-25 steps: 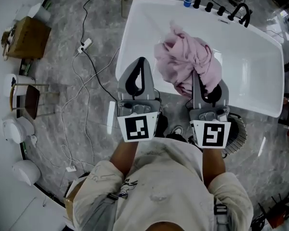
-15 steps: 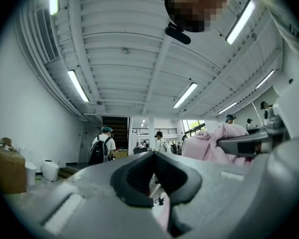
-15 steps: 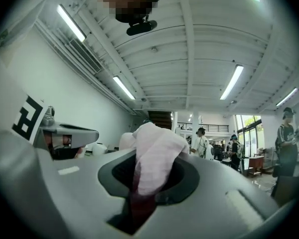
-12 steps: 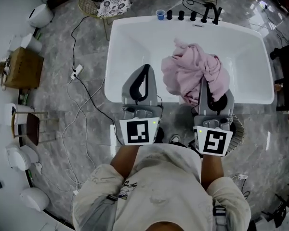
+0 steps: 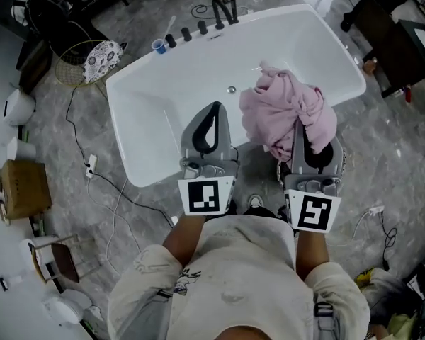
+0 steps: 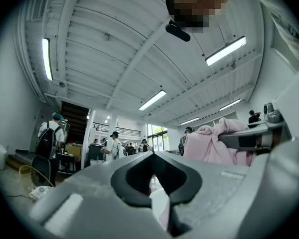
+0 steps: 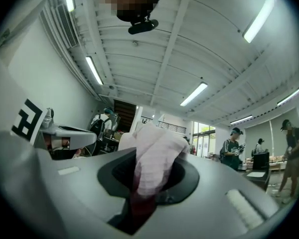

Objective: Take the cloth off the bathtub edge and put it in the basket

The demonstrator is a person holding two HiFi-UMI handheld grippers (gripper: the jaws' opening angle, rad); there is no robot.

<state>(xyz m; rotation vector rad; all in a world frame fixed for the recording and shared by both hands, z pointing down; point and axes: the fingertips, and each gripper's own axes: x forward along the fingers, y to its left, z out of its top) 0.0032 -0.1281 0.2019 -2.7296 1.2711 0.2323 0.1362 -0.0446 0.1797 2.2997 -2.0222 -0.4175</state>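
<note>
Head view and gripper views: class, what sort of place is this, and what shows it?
Probably a big workshop hall with a mock bathroom, not a home: a freestanding bathtub standing in the open, long ceiling lights under a high ribbed roof, and several people standing about.

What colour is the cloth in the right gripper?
Pale pink: the cloth shows clearest in the head view.
</note>
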